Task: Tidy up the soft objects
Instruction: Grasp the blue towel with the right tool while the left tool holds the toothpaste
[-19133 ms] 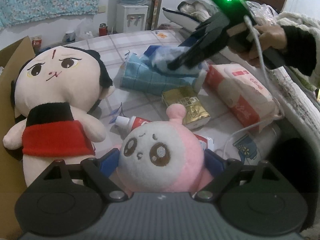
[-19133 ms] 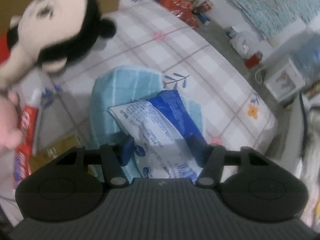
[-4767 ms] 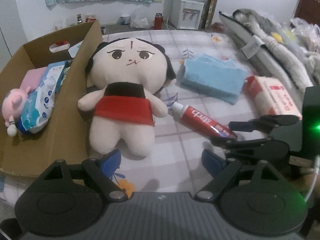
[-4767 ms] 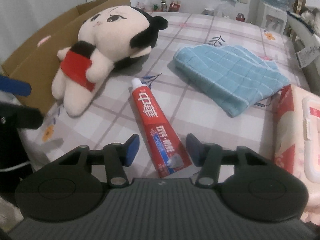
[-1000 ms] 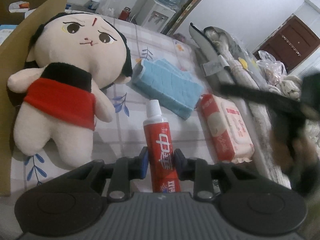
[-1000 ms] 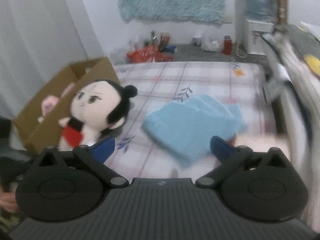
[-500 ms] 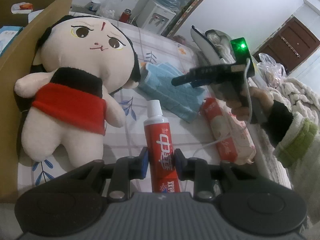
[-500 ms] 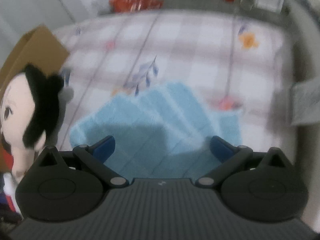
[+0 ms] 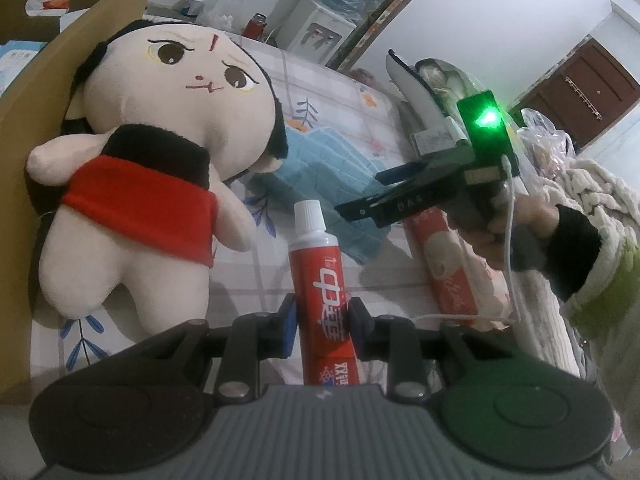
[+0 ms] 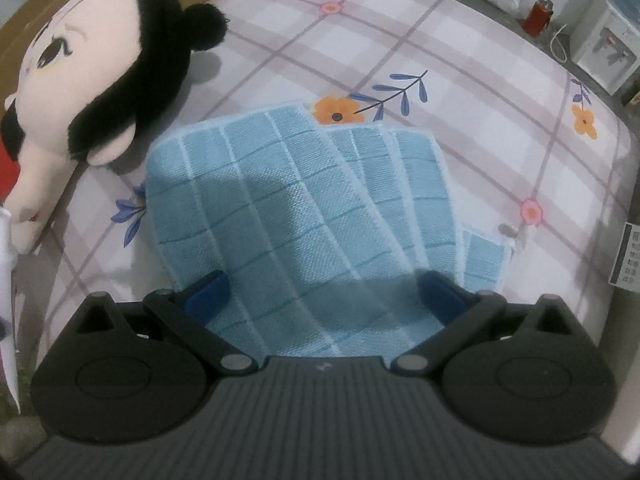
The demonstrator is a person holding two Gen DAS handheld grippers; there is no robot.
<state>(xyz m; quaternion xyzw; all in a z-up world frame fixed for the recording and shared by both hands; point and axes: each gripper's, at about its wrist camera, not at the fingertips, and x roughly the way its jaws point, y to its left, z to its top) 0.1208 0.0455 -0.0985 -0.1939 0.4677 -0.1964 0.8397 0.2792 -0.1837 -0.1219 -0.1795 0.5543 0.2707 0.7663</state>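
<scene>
Dim indoor light; soft shadows; fisheye edges warped; slight blur.

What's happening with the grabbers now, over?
Left gripper shut on toothpaste. Right gripper open above the blue towel, not gripping it. Doll beside the towel, nothing blocking.

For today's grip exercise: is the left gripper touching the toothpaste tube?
Touching. The left wrist view shows the left gripper with both blue pads pressed against the toothpaste tube.
</scene>
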